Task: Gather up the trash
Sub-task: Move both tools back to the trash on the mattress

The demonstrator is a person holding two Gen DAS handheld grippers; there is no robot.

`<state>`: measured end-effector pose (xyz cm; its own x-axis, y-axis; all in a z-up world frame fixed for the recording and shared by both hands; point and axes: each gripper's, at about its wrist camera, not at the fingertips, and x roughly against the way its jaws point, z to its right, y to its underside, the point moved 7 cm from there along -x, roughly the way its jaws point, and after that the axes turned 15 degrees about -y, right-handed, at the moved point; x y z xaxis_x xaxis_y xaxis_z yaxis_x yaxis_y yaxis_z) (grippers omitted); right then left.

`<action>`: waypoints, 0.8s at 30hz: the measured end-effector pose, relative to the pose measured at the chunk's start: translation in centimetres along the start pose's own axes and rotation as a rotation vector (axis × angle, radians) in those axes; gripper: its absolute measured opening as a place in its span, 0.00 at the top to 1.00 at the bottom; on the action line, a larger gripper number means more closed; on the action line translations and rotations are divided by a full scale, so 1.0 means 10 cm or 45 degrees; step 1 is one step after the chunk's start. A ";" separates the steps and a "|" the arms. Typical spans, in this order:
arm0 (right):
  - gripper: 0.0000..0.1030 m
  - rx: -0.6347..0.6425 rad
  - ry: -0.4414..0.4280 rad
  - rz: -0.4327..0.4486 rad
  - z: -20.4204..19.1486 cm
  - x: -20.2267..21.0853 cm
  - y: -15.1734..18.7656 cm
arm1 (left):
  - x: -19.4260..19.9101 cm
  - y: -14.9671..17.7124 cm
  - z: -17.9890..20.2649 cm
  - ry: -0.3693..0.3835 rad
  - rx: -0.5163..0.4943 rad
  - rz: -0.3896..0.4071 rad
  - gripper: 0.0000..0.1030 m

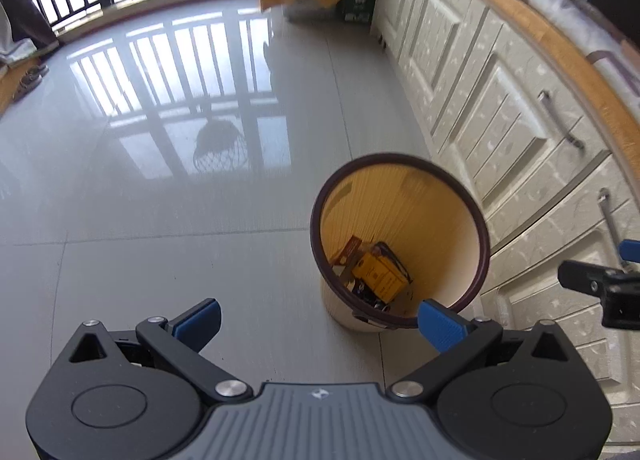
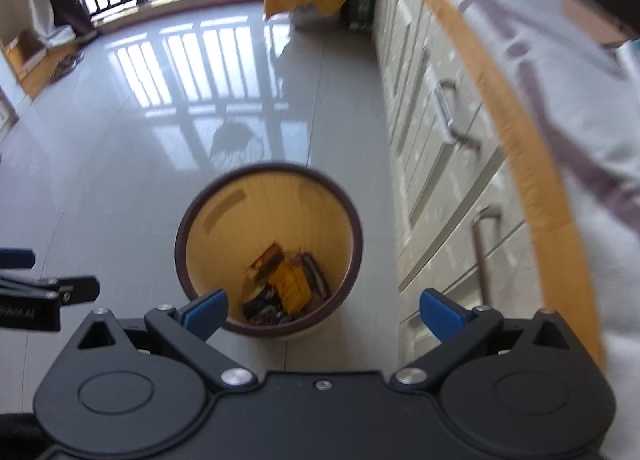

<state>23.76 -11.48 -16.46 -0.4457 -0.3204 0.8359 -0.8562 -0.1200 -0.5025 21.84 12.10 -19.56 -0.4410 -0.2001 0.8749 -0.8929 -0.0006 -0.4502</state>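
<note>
Cream bin [image 2: 268, 220] holding yellow box [image 2: 290, 286] and wrappers, left gripper [image 1: 318, 318] and right gripper [image 2: 324, 310] wide open, empty.

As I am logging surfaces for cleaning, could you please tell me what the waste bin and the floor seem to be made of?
Waste bin: probably plastic, with a matte cream-yellow ribbed inner wall and a smooth dark brown rim.
Floor: likely polished ceramic tile, grey and glossy; it mirrors the window railing, and thin grout lines show.

Trash [image 2: 280, 284] inside bin [image 2: 192, 196] blurred, unreadable.
</note>
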 end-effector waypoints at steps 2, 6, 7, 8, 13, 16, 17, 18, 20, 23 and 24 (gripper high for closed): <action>0.00 -0.005 -0.009 0.034 -0.03 0.09 -0.02 | 0.13 0.00 -0.01 0.001 0.005 0.033 0.00; 0.00 0.013 -0.005 0.114 -0.10 0.31 -0.08 | 0.37 -0.04 -0.06 -0.005 0.029 0.110 0.00; 0.00 0.019 -0.008 0.135 -0.12 0.36 -0.10 | 0.44 -0.06 -0.07 -0.007 0.039 0.133 0.00; 0.00 0.026 -0.010 0.159 -0.15 0.42 -0.11 | 0.50 -0.07 -0.08 -0.007 0.047 0.155 0.00; 0.00 0.082 0.001 0.287 -0.23 0.77 -0.20 | 0.87 -0.18 -0.08 0.000 0.075 0.282 0.00; 0.00 0.084 -0.005 0.360 -0.24 1.00 -0.24 | 1.09 -0.28 -0.04 0.012 0.078 0.361 0.00; 0.00 0.088 -0.002 0.382 -0.24 1.08 -0.26 | 1.16 -0.32 -0.02 0.020 0.080 0.386 0.00; 0.00 0.094 0.004 0.403 -0.24 1.15 -0.28 | 1.24 -0.36 0.00 0.029 0.082 0.414 0.00; 0.00 0.100 0.010 0.443 -0.25 1.30 -0.32 | 1.41 -0.41 0.06 0.045 0.087 0.468 0.00; 0.00 0.102 0.016 0.503 -0.24 1.55 -0.37 | 1.65 -0.50 0.17 0.077 0.094 0.550 0.00; 0.00 0.102 0.018 0.522 -0.23 1.62 -0.38 | 1.72 -0.52 0.21 0.088 0.096 0.575 0.00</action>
<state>19.22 -14.05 -0.49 -0.7496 -0.3439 0.5655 -0.5842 -0.0577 -0.8095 19.11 6.64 -2.53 -0.7917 -0.1305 0.5968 -0.6019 0.0001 -0.7986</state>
